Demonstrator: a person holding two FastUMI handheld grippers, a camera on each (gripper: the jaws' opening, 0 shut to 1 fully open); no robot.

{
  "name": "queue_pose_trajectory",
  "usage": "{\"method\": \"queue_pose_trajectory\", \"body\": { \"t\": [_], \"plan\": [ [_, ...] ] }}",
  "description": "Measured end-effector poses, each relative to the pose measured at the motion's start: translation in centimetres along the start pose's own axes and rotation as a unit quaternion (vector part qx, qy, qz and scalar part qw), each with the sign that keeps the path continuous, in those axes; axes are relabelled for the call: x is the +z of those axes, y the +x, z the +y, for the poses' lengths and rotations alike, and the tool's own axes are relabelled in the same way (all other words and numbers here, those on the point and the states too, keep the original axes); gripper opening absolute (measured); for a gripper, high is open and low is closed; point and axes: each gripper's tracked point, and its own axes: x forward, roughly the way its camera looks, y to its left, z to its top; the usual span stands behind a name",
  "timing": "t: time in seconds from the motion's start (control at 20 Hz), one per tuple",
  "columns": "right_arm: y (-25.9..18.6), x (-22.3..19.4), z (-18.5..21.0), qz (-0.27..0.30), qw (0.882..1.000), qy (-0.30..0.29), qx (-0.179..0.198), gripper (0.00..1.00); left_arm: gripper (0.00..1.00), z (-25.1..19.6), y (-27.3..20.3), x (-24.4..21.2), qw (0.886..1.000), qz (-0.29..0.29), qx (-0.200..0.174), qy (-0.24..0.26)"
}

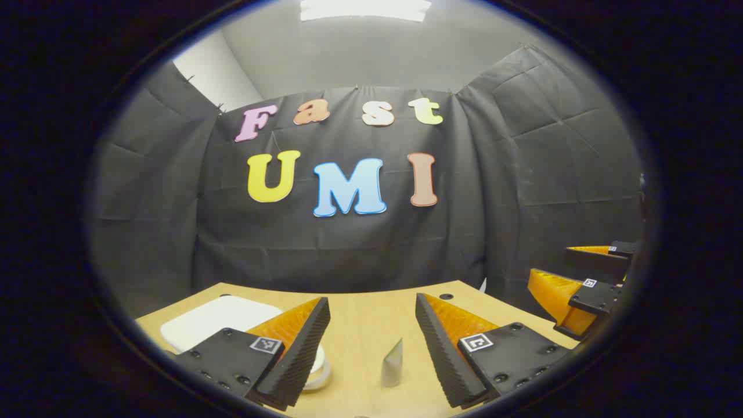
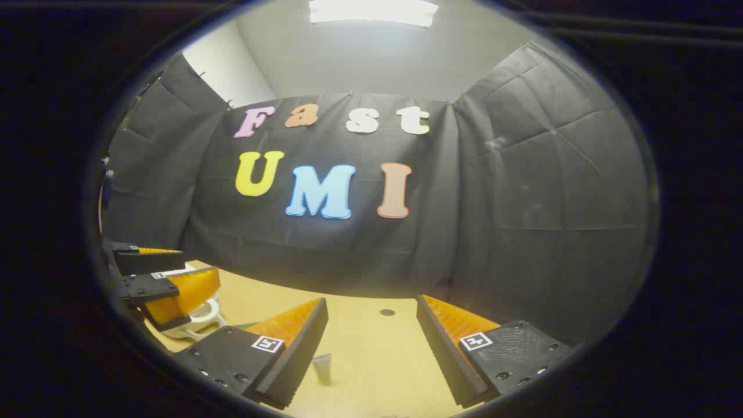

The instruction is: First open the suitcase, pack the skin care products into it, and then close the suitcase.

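Two orange-and-black ribbed fingers are seen at the bottom of the left gripper view, belonging to the left gripper (image 1: 372, 348), which is held level above the light wooden table (image 1: 360, 307) and aimed at the black cloth wall (image 1: 348, 255). Its fingers are spread wide, with nothing between them. Framed in the gap, low on the table, a small pale grey tube with a pointed top (image 1: 392, 364) is seen standing upright. A flat white rounded-corner suitcase (image 1: 217, 319) is seen lying closed at the table's left, partly hidden behind the left finger; a round white jar (image 1: 318, 368) is seen just under that finger's tip. Bare tabletop is left open ahead as far as the far edge, where a small dark hole (image 1: 446, 296) is seen. At the right rim the right gripper (image 1: 580, 278) is seen, off the table's right edge, its fingers apart.

In the right gripper view, the right gripper (image 2: 372, 348) is likewise held level and pointed at the wall, its fingers spread and empty. A small grey-green tube (image 2: 322, 368) is seen on the table (image 2: 371, 337) between them, near the left finger. At the left rim the left gripper (image 2: 168, 278) is seen, with a white rounded object (image 2: 203, 316) just below it. Open tabletop is left ahead up to the dark hole (image 2: 387, 312).
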Motion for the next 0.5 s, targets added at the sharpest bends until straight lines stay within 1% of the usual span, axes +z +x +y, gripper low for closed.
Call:
{"method": "queue_pose_trajectory", "body": {
  "t": [0.05,0.1,0.15,0.2,0.25,0.3,0.35,0.4,0.5],
  "plan": [
    [0.0,0.0,0.0,0.0,1.0,0.0,0.001,0.94,0.95,0.0,0.0,0.0,1.0,0.0,0.0,0.0],
    [-0.6,0.0,0.4,0.011,1.0,0.011,0.012,0.93,0.95,-0.1,0.0,-0.1,1.0,0.002,0.001,-0.003],
    [-0.8,0.3,0.4,0.016,1.0,0.001,0.022,0.94,0.95,-0.9,-0.3,0.1,0.999,0.009,0.007,-0.049],
    [-0.9,0.6,0.3,0.027,0.996,-0.082,0.038,0.94,0.95,-0.1,0.1,0.6,0.999,-0.009,0.01,-0.035],
    [-0.5,1.1,2.4,0.035,0.993,-0.1,0.048,0.93,0.95,0.3,0.0,1.0,0.999,-0.016,0.014,-0.035],
    [0.1,2.4,4.1,0.026,0.997,-0.046,0.052,0.93,0.95,0.8,-0.3,1.4,0.999,-0.025,0.017,-0.042],
    [0.6,3.5,5.0,0.016,0.998,-0.019,0.057,0.93,0.95,1.8,-0.9,1.9,0.998,-0.029,0.019,-0.048],
    [0.6,4.0,4.9,0.002,0.998,0.011,0.06,0.93,0.95,3.0,-0.7,2.1,0.999,-0.011,0.023,-0.046],
    [1.0,4.6,5.1,-0.004,0.998,0.022,0.066,0.94,0.95,4.3,0.5,2.7,0.999,0.005,0.032,-0.026]
  ]
}}
